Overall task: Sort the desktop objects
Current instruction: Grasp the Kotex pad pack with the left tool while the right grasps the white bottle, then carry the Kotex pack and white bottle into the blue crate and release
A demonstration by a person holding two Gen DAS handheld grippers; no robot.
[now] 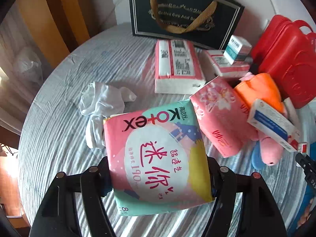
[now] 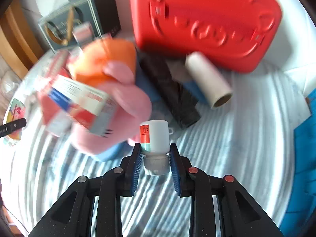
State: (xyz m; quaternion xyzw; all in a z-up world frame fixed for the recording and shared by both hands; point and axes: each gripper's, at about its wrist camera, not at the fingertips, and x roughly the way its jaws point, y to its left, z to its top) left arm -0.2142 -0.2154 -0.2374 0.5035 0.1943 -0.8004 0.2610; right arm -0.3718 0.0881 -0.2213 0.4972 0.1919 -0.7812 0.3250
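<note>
My left gripper [image 1: 158, 175] is shut on a pink and teal Kotex pad pack [image 1: 158, 154], held above the striped cloth. My right gripper [image 2: 156, 154] is shut on a small white pill bottle [image 2: 155, 138], gripped near its ribbed cap, cap toward the camera. A pink plush toy [image 2: 118, 114] with an orange part [image 2: 102, 59] lies just beyond it, with a white and blue medicine box [image 2: 79, 98] on top. The right wrist view is motion-blurred. The right gripper's tip shows at the right edge of the left wrist view [image 1: 306, 165].
A red case [image 2: 207, 19] stands at the back right, a black gift bag [image 1: 183, 13] at the back. Tissue packs [image 1: 177, 65], a pink pack [image 1: 217, 118], a crumpled white cloth [image 1: 102, 106], a paper roll [image 2: 209, 79] and a black object [image 2: 173, 92] lie around.
</note>
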